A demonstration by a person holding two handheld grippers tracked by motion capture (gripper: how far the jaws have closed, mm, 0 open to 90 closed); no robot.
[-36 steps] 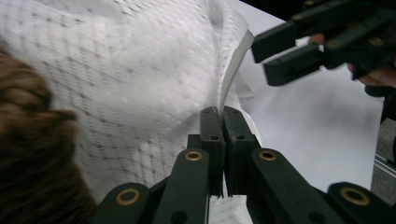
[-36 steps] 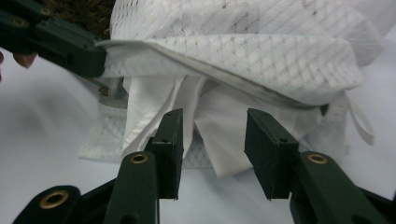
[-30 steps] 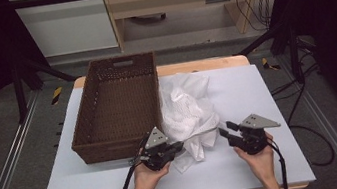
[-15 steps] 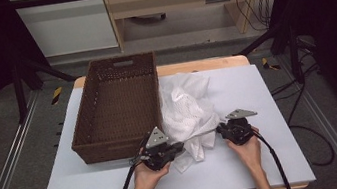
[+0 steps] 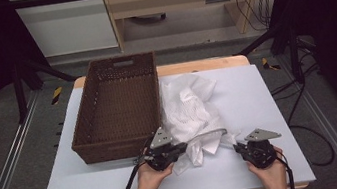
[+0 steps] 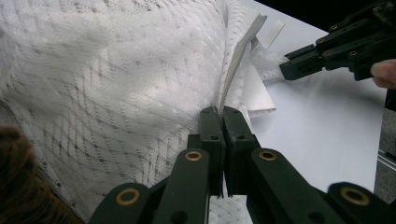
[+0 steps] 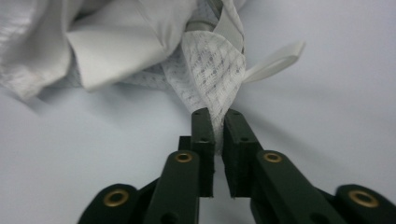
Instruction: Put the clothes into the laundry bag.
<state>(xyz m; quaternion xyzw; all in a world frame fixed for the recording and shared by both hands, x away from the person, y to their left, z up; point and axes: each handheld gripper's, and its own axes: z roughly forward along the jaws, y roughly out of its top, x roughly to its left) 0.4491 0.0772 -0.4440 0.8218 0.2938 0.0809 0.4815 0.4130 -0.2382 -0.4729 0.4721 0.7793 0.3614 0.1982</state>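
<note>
- The left gripper (image 5: 180, 149) pinched the white mesh garment (image 5: 190, 111) at its ribbed edge; the right gripper (image 5: 237, 148), jaws just closing, nipped a corner.
- The garment's lower folds were bunched (hard to read).
- The wicker basket (image 5: 90, 121) crowded the left; bare table (image 5: 257, 91) lay rightward.

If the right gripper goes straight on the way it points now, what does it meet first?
Probably more of the white garment: the right gripper already pinches its mesh corner, and the bunched cloth lies just ahead.
</note>
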